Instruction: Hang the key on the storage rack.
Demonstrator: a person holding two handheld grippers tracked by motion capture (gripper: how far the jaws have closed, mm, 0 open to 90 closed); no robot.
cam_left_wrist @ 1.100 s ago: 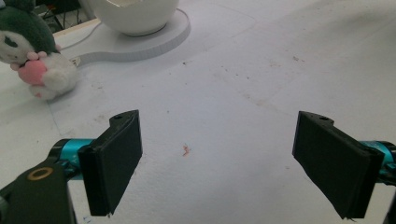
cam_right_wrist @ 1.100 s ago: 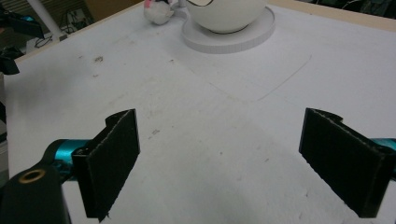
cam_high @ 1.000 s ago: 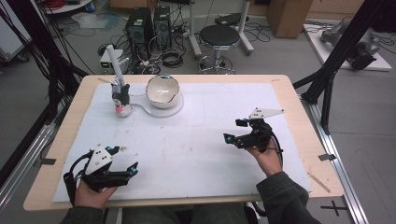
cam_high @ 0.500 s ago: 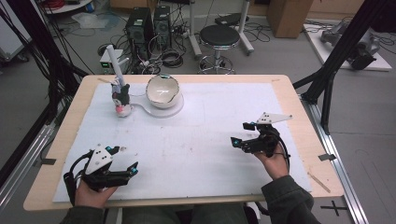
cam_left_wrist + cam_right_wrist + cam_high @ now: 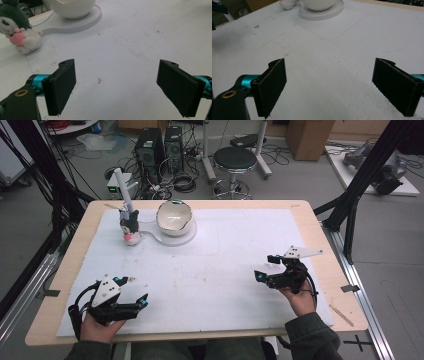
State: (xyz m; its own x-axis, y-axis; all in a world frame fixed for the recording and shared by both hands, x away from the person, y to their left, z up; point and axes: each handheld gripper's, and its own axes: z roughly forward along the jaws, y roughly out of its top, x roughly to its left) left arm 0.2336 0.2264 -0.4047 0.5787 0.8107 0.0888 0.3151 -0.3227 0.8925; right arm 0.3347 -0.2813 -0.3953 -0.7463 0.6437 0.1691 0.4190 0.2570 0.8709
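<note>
My left gripper (image 5: 131,295) sits at about 7 o'clock on the tabletop (image 5: 320,227), low over the white mat (image 5: 225,255), held in my left hand (image 5: 100,327). In the left gripper view its jaws stand wide apart, released, with bare mat and a small reddish speck (image 5: 99,80) between them.

My right gripper (image 5: 267,270) is at about 4 o'clock, held in my right hand (image 5: 299,297), its grey three-cornered plate (image 5: 299,252) on top. In the right gripper view its jaws are likewise spread and released, nothing between them but mat.

The plush toy (image 5: 130,226), dark green and white with a pink ball at its front, stands at about 11 o'clock on the far part of the mat. In the left gripper view it lies at the 10 o'clock corner (image 5: 18,31), well apart from the jaws.

Just beside the toy, toward 12 o'clock, a white bowl (image 5: 174,216) with a chipped rim rests on a flat white round base (image 5: 167,239). The base has a narrow tab running toward the toy. In the right gripper view the bowl (image 5: 319,3) and base (image 5: 322,13) sit at the top edge, far from the jaws.

A white tube (image 5: 123,190) rises tilted behind the toy; I cannot tell whether it touches it.

Both grippers are well apart from each other and from the toy and bowl.
</note>
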